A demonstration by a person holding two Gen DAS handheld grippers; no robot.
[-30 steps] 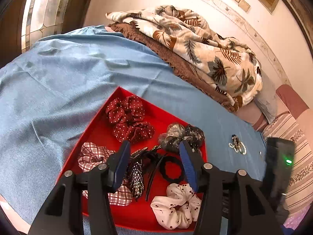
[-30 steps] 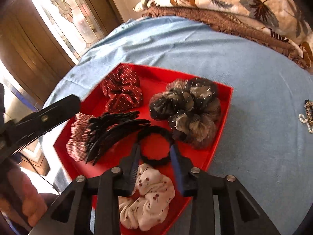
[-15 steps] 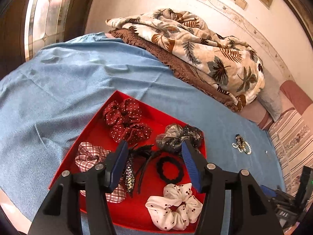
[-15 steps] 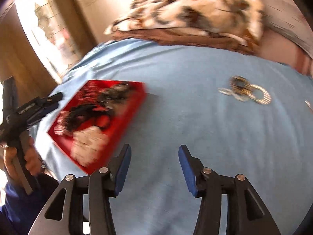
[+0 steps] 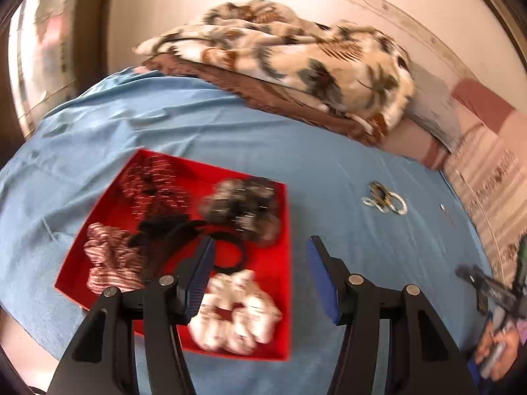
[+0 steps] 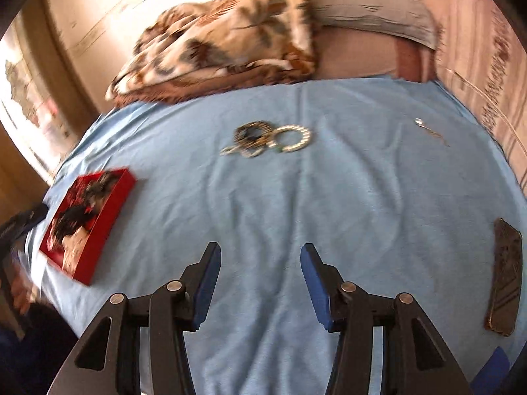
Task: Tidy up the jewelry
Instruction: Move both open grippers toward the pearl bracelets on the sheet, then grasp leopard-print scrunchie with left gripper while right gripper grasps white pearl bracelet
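blue bedsheet (image 6: pixel 296 214); red tray (image 5: pixel 276 263) holds scrunchies (image 5: pixel 237 312), both tongs (image 5: pixel 260 273) (image 6: pixel 260 283) wide, empty

Motion blur smears the fabric scrunchies in the shallow red tray (image 5: pixel 286 217); patterns unreadable. The beaded bracelets (image 6: pixel 268 138) on the blue bedsheet (image 6: pixel 329 197) overlap; count indeterminate. The thin metal item (image 6: pixel 431 131) far right: too small to identify. The dark phone (image 6: pixel 505 279) is edge-distorted.

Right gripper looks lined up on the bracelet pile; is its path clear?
Probably yes. The right gripper is open and empty, and only bare blue sheet lies between it and the bracelets.
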